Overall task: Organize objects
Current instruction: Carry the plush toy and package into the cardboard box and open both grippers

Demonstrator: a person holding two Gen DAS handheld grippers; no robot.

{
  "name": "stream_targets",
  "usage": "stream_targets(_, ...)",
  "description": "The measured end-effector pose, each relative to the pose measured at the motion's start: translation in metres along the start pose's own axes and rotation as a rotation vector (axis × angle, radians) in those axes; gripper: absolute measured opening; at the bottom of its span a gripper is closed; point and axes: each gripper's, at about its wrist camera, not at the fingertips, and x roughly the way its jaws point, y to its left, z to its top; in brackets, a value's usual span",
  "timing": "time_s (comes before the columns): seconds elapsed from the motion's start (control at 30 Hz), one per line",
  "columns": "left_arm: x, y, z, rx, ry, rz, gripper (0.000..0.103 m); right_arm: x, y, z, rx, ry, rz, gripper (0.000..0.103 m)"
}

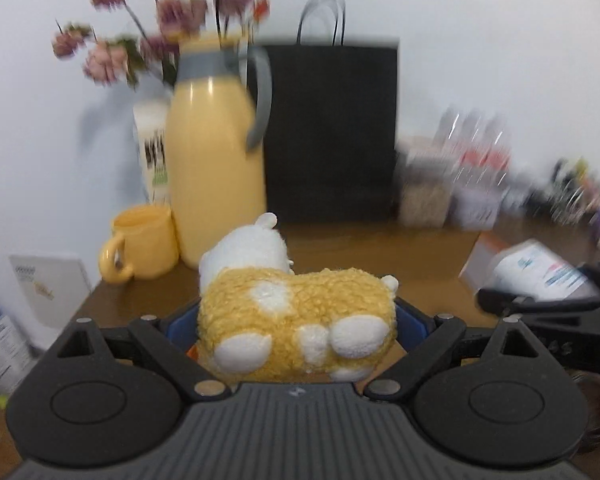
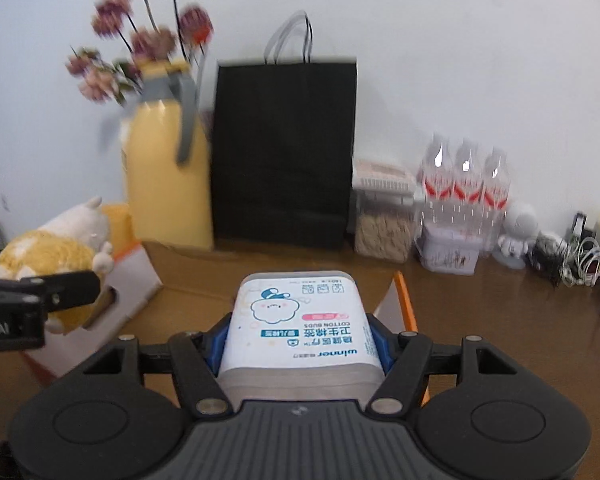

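Nearby, oat-like flakes in a lidded clear canister [image 2: 384,220] beside black bag [image 2: 284,152].

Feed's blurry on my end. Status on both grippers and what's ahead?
Left gripper shut on plush toy. Right gripper shut on cotton bud box. Ahead on desk: yellow flask, black paper bag.

Both wrist views toward blurred shelf-wall.

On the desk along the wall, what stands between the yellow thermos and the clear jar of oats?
The black paper bag stands between the yellow thermos and the oat jar, shown most sharply in the right wrist view.
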Motion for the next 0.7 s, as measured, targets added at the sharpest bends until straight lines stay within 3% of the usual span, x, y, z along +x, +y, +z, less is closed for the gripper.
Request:
stream_targets(0.13, 0.025, -0.001, -0.007, -0.024, 0.057, -0.007, 0.096, 0.023, 0.0, -0.008, -0.005, 0.035, 0.0, 0.064)
stream_targets(0.33, 0.026, -0.006, -0.014, -0.002, 0.034, -0.004, 0.103, 0.033, 0.005, -0.017, -0.029, 0.076, -0.009, 0.065)
stream_targets(0.37, 0.022, -0.006, -0.015, -0.002, 0.019, -0.001, 0.103, 0.032, 0.004, -0.018, -0.024, 0.073, -0.011, 0.067)
stream_targets(0.47, 0.011, -0.007, -0.014, 0.001, -0.021, 0.007, 0.103, 0.024, 0.0, -0.017, 0.008, 0.05, -0.005, 0.096)
stream_targets(0.7, -0.018, -0.003, -0.006, 0.004, -0.053, 0.012, 0.103, -0.007, -0.004, -0.011, 0.026, 0.016, 0.005, 0.097)
